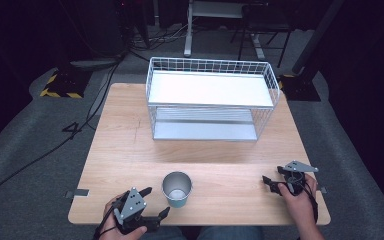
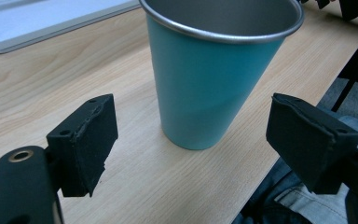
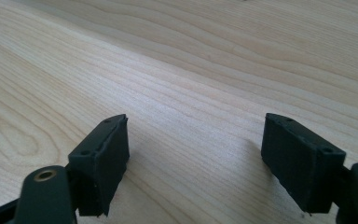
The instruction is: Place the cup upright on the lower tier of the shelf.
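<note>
Left gripper (image 2: 191, 140) jaws spread, teal cup (image 2: 214, 79) upright just ahead between them, untouched, right gripper (image 3: 193, 158) jaws released.

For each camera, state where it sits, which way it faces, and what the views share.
High view: above the person's side, facing forward and down on the table, wire rack, teal cup; both hands and claws show.
Left gripper view: on the left claw, facing the teal cup; jaws open.
Right gripper view: on the right claw, facing bare tabletop; jaws open.
Shared: high and left gripper views both show the cup.
</note>
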`<state>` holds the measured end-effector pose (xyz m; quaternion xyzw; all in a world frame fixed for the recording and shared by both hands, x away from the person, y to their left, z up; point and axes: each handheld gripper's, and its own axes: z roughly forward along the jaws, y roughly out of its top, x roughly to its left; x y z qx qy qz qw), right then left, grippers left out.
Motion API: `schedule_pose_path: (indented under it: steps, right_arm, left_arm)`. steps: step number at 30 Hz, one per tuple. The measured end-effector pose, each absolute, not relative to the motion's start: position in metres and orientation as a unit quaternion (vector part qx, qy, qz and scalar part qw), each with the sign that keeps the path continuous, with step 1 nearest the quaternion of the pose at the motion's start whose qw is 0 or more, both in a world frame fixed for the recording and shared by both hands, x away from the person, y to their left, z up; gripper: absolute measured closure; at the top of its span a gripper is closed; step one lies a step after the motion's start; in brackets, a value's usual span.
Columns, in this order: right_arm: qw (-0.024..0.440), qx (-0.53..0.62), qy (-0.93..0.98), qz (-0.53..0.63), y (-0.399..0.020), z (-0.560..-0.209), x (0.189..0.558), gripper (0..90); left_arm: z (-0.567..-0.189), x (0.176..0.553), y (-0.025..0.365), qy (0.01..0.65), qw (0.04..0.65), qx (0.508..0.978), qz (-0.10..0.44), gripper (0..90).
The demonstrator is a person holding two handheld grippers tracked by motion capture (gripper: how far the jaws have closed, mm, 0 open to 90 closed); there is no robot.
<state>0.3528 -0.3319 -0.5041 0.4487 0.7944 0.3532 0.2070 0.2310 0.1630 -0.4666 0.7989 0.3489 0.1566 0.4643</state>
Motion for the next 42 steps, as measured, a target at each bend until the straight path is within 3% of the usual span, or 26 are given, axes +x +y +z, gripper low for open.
schedule_pose_path:
  steps: [24, 42]
  right_arm:
    - [0.207, 0.449, 0.794, 0.353, -0.332, -0.504, 0.353, 23.6]
    - [0.205, 0.446, 0.796, 0.355, -0.329, -0.504, 0.351, 23.6]
  left_arm:
    - [-0.494, 0.252, 0.120, 0.369, 0.453, 0.797, 0.150, 16.2]
    - [-0.504, 0.263, 0.115, 0.364, 0.472, 0.788, 0.153, 21.8]
